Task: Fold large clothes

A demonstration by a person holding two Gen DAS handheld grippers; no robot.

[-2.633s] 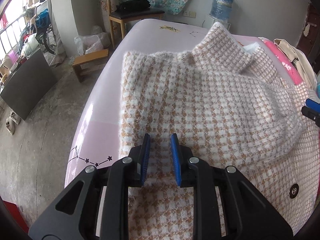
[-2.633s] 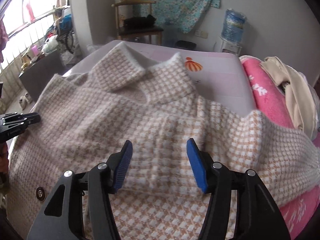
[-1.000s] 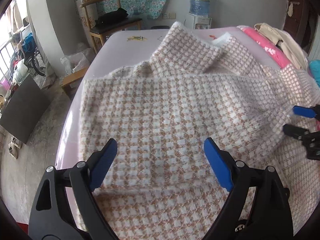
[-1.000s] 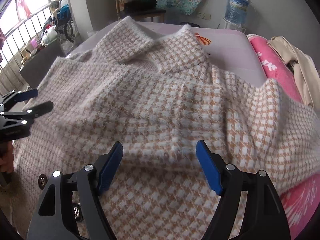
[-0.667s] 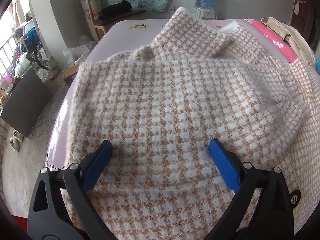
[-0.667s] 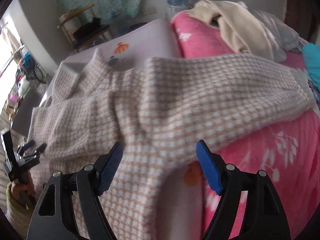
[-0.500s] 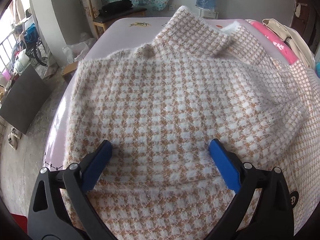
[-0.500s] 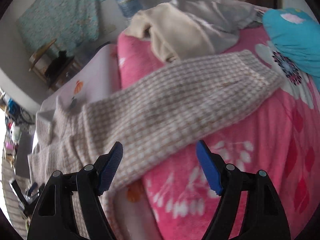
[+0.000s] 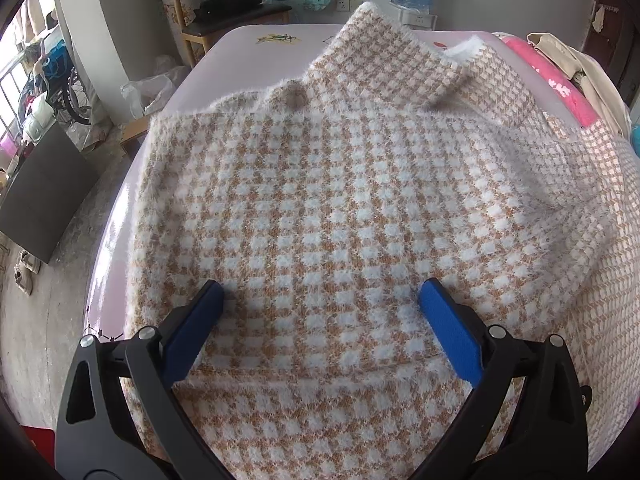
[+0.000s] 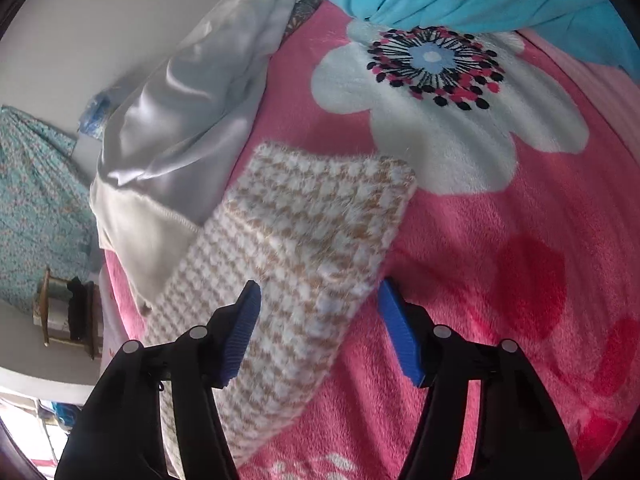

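The checked coat lies spread on the bed, its body over the lilac sheet, its right sleeve stretched across the pink blanket. The right tool is closing astride the sleeve near the cuff, pads not yet pressing. It should bite both layers before drawing inward. The left tool hovers wide open, empty.

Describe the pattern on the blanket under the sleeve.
Pink blanket with large white flowers, seen best in the right wrist view.

Fuzzy tan-and-white houndstooth coat spread flat, collar raised, sleeve stretched over pink blanket
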